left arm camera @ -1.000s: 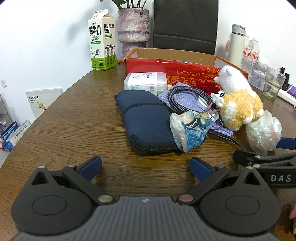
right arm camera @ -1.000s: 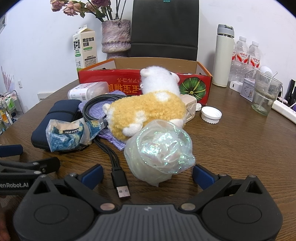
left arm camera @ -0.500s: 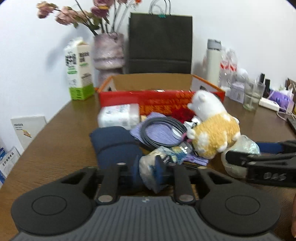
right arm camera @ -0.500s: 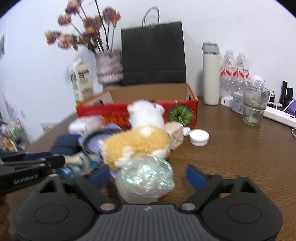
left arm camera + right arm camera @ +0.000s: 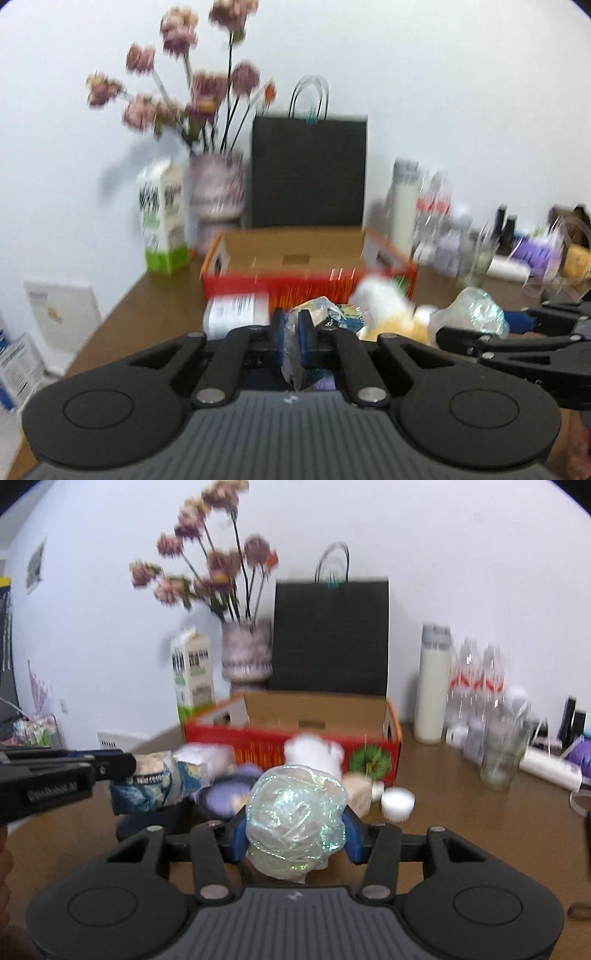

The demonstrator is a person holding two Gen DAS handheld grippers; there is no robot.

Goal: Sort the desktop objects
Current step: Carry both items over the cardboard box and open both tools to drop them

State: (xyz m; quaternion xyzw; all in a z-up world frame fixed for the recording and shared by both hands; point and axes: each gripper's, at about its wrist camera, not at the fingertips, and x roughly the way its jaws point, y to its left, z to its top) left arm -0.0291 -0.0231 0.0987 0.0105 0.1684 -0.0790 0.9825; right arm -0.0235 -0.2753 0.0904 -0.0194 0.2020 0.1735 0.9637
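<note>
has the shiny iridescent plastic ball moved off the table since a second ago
Yes. The crumpled iridescent plastic ball has been lifted, clamped in the right hand-held gripper, now overlapping the red cardboard box behind.

The left gripper (image 5: 291,332) sits low in the frame's centre, its blue jaws pinched together on a crumpled blue-and-clear plastic wrapper (image 5: 325,317), which hangs clear of the brown table (image 5: 155,306). At the right edge the right gripper (image 5: 517,328) clasps a ball of iridescent film (image 5: 476,314). Behind, mid-frame, stands an open red cardboard box (image 5: 306,284). A milk carton (image 5: 162,225) and a flower vase (image 5: 216,195) stand left of it, a black paper bag (image 5: 310,170) behind. The whole view is blurred
</note>
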